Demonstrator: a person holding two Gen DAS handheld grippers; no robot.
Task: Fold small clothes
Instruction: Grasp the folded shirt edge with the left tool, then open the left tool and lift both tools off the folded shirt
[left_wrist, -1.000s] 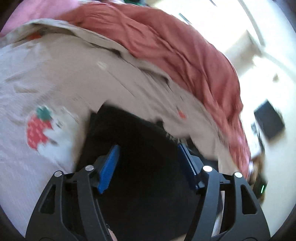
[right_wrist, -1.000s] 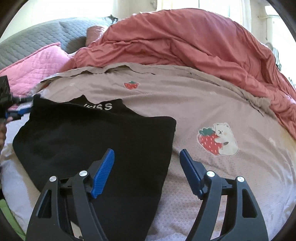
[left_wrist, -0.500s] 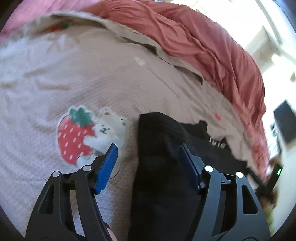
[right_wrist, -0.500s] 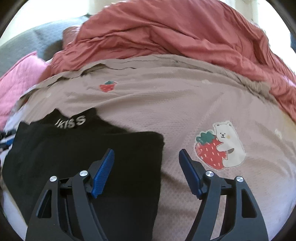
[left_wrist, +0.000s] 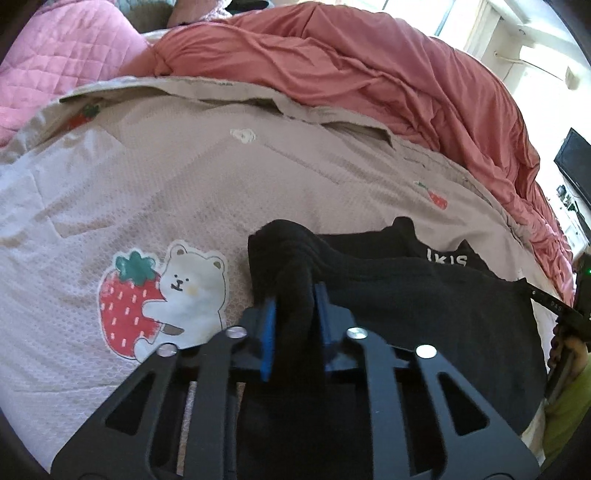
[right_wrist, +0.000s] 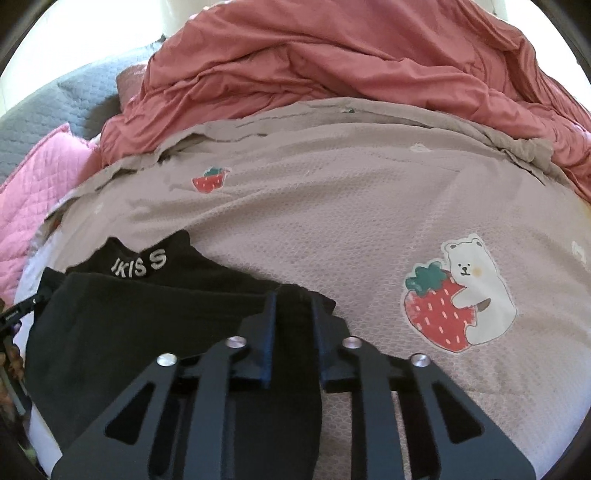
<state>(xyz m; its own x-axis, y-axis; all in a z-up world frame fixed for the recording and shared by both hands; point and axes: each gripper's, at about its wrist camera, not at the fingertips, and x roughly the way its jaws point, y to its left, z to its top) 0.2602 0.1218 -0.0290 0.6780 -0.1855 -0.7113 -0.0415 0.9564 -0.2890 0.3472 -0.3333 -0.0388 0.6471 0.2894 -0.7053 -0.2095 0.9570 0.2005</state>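
A small black garment (left_wrist: 424, 306) with white lettering at its collar lies on a beige blanket. In the left wrist view my left gripper (left_wrist: 293, 295) is closing its jaws, and the blue pads (left_wrist: 269, 332) pinch a bunched-up corner of the black cloth. The right wrist view shows the same garment (right_wrist: 129, 317) spread to the left, with my right gripper (right_wrist: 293, 306) closing on its near right corner, cloth between the pads. Most of the pinched fabric is hidden behind the fingers.
The beige blanket (left_wrist: 184, 177) has strawberry-and-bear prints (right_wrist: 458, 295) beside the garment. A rumpled red duvet (right_wrist: 351, 59) is heaped along the far side, pink quilted bedding (left_wrist: 55, 62) at the back left. A hand and a strap show at the picture's edge (left_wrist: 569, 343).
Both grippers went from wide open to closed on corners of the black garment. The left one swung over to the garment's corner and dropped onto it, bunching the cloth upward.
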